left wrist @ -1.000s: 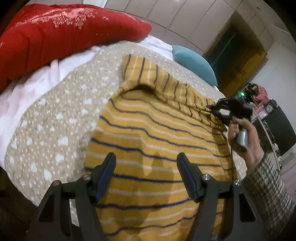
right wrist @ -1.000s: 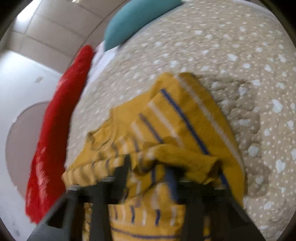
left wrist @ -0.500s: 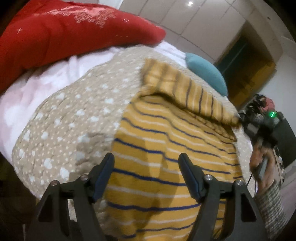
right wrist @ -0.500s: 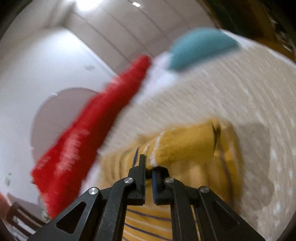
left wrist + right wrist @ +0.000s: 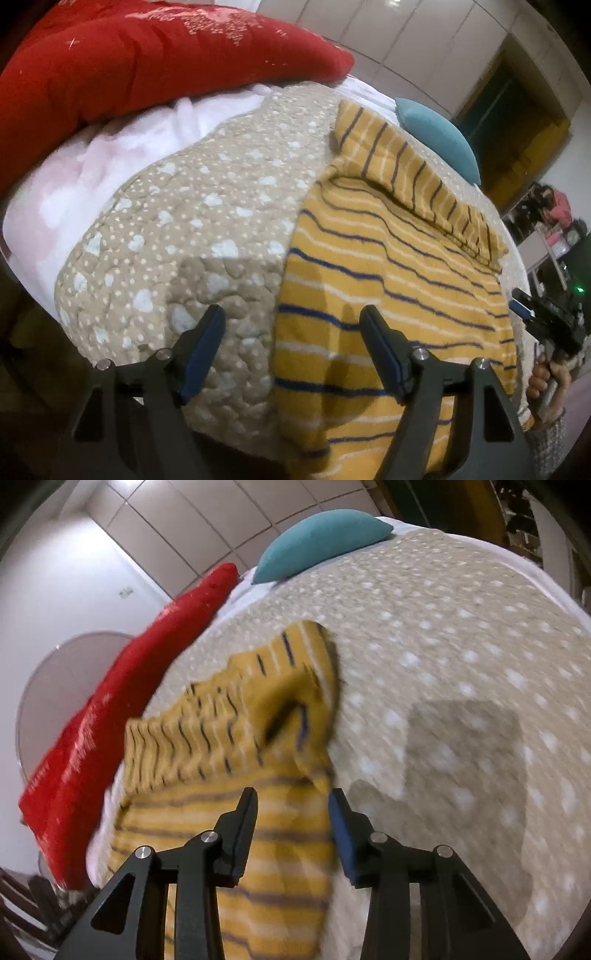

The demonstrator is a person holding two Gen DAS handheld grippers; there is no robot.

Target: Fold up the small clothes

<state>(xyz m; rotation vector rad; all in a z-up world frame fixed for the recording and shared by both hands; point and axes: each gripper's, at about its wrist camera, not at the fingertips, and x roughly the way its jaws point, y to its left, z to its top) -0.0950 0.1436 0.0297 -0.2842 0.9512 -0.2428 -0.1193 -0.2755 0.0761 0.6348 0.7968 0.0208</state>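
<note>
A small mustard-yellow sweater [image 5: 388,280] with blue and white stripes lies flat on the beige dotted bedspread [image 5: 207,206], its sleeve folded across the far edge. My left gripper [image 5: 291,332] is open and empty, straddling the sweater's left edge near the bed's front. My right gripper [image 5: 293,805] is open and empty just above the sweater's right edge [image 5: 258,738]; it also shows in the left wrist view [image 5: 546,321] at the sweater's right side.
A red quilt [image 5: 147,59] is piled at the back left over a white-pink blanket [image 5: 110,155]. A teal pillow [image 5: 439,136] lies at the far end. The bed edge drops off near the left gripper. Cluttered furniture [image 5: 554,221] stands to the right.
My right gripper has opened and let go of the sleeve, which now lies folded across the sweater. My left gripper has shifted left to the sweater's edge.
</note>
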